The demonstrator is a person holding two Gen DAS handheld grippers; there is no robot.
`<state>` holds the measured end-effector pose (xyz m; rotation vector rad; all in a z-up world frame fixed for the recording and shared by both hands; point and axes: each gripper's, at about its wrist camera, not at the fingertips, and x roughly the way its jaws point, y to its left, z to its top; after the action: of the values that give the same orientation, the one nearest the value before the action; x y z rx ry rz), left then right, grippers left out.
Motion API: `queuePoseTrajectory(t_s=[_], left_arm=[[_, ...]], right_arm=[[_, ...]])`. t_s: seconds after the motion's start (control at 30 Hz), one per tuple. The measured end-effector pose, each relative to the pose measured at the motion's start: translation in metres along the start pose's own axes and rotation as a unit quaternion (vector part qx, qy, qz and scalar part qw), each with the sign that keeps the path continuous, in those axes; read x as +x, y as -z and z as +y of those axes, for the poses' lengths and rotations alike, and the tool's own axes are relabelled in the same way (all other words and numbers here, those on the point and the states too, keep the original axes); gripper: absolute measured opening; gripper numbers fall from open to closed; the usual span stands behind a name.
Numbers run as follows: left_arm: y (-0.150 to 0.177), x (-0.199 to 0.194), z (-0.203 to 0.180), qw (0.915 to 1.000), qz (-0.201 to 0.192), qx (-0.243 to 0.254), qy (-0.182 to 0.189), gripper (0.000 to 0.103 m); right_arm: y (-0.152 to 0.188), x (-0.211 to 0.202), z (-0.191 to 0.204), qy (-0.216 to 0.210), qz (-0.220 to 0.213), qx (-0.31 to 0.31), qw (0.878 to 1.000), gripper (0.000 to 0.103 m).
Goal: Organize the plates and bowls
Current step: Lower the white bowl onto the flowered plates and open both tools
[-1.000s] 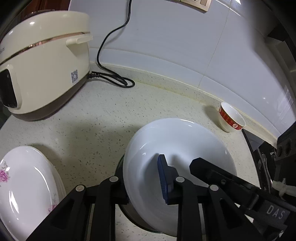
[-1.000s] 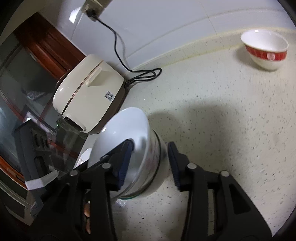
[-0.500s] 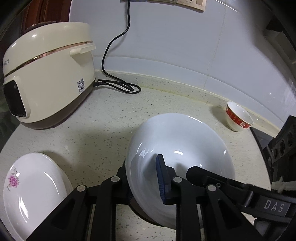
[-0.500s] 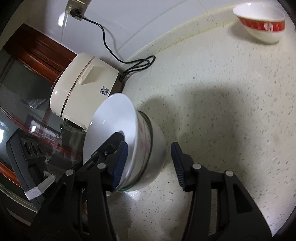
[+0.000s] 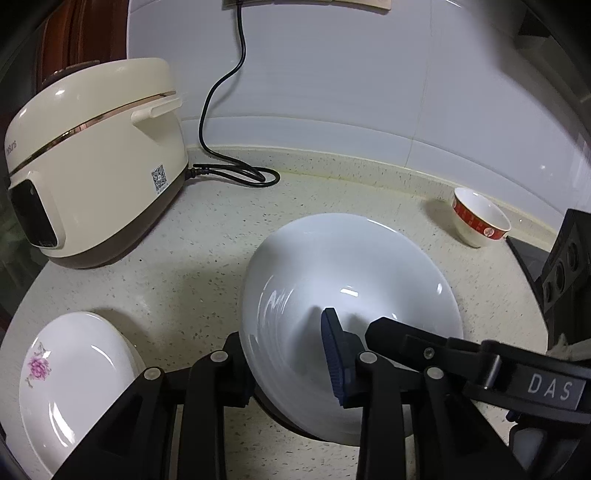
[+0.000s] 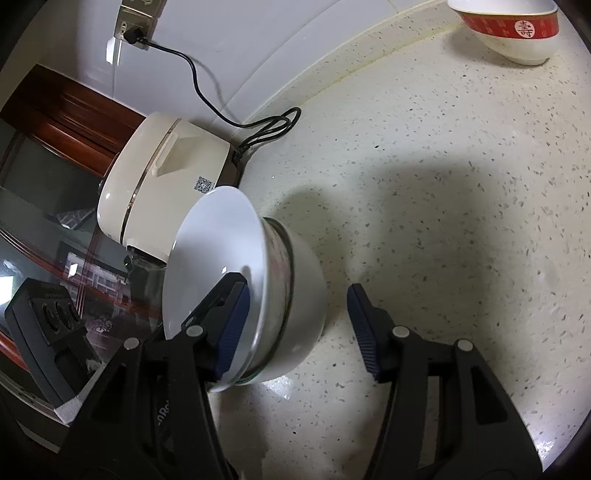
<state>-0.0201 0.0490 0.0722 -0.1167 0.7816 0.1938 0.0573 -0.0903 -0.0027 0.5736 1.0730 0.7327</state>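
Two claws [image 5: 291, 354] [image 6: 299, 325] around three stacked bowls [image 6: 291, 295]; one red-banded bowl [image 5: 480, 218] apart.

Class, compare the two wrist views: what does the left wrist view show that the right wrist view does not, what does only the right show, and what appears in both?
Only the left wrist view shows the flowered plate at lower left and the white bowl's inside from above.

Only the right wrist view shows the glass bowl and the outer white bowl nested beneath it, seen side-on, and the plug in the wall socket.

Both show the rice cooker, its black cord, the red-banded bowl and the speckled counter.
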Motion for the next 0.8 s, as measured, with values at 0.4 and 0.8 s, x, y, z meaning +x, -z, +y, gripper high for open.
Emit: queuePoseTrajectory(t_s=[0.4, 0.8], left_arm=[[0.000, -0.006, -0.007, 0.9997, -0.006, 0.020, 0.012, 0.057], [0.001, -0.011, -0.019, 0.9983, -0.015, 0.057, -0.002, 0.067]], right_arm=[[-0.006, 0.000, -0.008, 0.020, -0.003, 0.007, 1.000, 0.065], [-0.009, 0.002, -0.003, 0.059, -0.012, -0.027, 0.998, 0.069]])
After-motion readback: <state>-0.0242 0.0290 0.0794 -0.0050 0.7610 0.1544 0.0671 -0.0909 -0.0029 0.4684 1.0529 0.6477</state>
